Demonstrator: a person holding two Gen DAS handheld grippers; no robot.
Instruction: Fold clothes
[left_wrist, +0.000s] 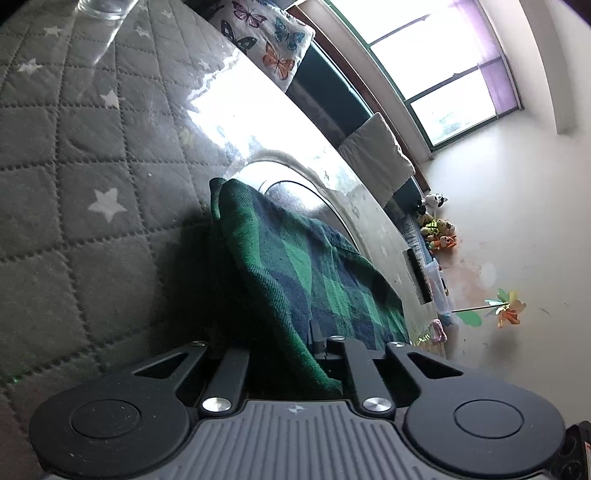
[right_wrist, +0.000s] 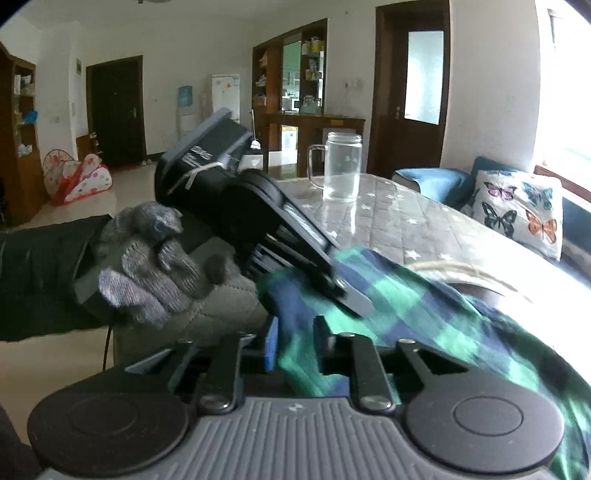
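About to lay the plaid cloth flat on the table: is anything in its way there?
Nothing visible close by. The plaid cloth hangs from both grippers over bare table; the glass mug stands at the far end.

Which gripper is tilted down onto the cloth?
The left gripper, held in the gloved hand; it angles down onto the plaid cloth, while the right gripper lies level.

Left wrist view: riding low and rolled sideways, skimming the quilted table (left_wrist: 74, 221), facing along the plaid cloth (left_wrist: 314, 266) toward the window (left_wrist: 443, 66), cloth very close to the lens. Right wrist view: sitting upright at the table's near edge, looking across the tabletop (right_wrist: 406, 221) into the room toward the doors, with the left gripper (right_wrist: 343, 291) close ahead. Sharing the cloth (right_wrist: 424, 314), the glass mug (right_wrist: 341, 166) and the butterfly cushion (right_wrist: 517, 210).
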